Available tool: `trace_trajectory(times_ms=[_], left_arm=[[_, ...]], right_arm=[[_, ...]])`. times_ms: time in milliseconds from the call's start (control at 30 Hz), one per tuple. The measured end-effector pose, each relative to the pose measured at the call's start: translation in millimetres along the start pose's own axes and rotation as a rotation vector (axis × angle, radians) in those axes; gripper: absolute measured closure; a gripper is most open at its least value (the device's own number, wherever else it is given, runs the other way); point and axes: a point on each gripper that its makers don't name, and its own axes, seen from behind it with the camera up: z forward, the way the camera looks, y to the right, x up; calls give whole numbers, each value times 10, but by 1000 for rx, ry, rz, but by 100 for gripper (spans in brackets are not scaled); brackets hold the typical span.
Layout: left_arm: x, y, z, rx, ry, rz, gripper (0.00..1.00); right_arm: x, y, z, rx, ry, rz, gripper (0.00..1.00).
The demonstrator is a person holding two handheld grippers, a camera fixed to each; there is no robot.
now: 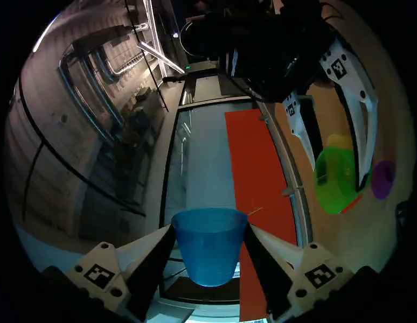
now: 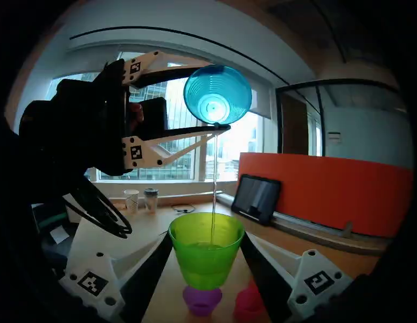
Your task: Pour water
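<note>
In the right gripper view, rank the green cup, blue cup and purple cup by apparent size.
1. green cup, nearest the camera
2. blue cup, slightly smaller
3. purple cup, partly hidden

— Where does everything sit from the lower cup (image 2: 207, 250)?
— The upper cup (image 2: 217, 94) hangs right above it, with water (image 2: 214, 177) falling into it. A tablet (image 2: 256, 199) stands behind to its right. Two paper cups (image 2: 132, 200) stand behind to its left on the table (image 2: 154, 223). Two small cups (image 2: 202, 300) sit just before it.
</note>
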Motion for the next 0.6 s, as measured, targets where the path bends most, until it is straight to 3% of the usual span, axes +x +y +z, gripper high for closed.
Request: trace_trajectory(times_ms=[300, 600], left_arm=[[3, -41, -11, 12, 3, 5, 14], [-30, -87, -4, 7, 6, -102, 14]], right_arm=[[21, 6, 0, -2, 5, -1, 9], [38, 8, 5, -6, 10, -2, 9]])
